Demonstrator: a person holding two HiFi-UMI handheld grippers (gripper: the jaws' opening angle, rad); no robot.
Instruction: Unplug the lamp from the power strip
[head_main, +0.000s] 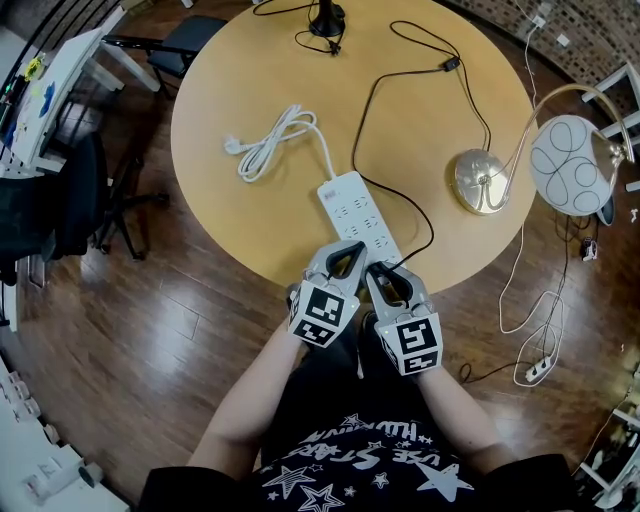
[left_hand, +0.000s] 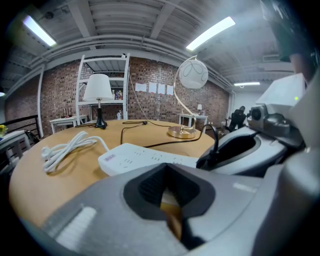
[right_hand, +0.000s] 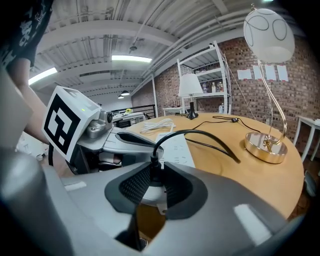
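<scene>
A white power strip (head_main: 355, 208) lies on the round wooden table (head_main: 250, 60), also in the left gripper view (left_hand: 145, 159). The lamp's black plug (right_hand: 151, 169) stands in the strip's near end, its black cord (head_main: 372, 110) looping to the gold lamp base (head_main: 481, 181) under a white globe shade (head_main: 569, 163). My right gripper (head_main: 380, 272) is shut on that plug, a pad against each side of it (right_hand: 151, 172). My left gripper (head_main: 349, 250) sits just left of it over the strip's near end, jaws together, nothing visible between them (left_hand: 167, 192). The strip's end is hidden under both grippers.
The strip's own white cable (head_main: 268, 143) is coiled at the left of the table. A second lamp's black base (head_main: 327, 20) stands at the far edge. Another white strip (head_main: 538, 370) lies on the wood floor at right. A dark chair (head_main: 60, 200) stands at left.
</scene>
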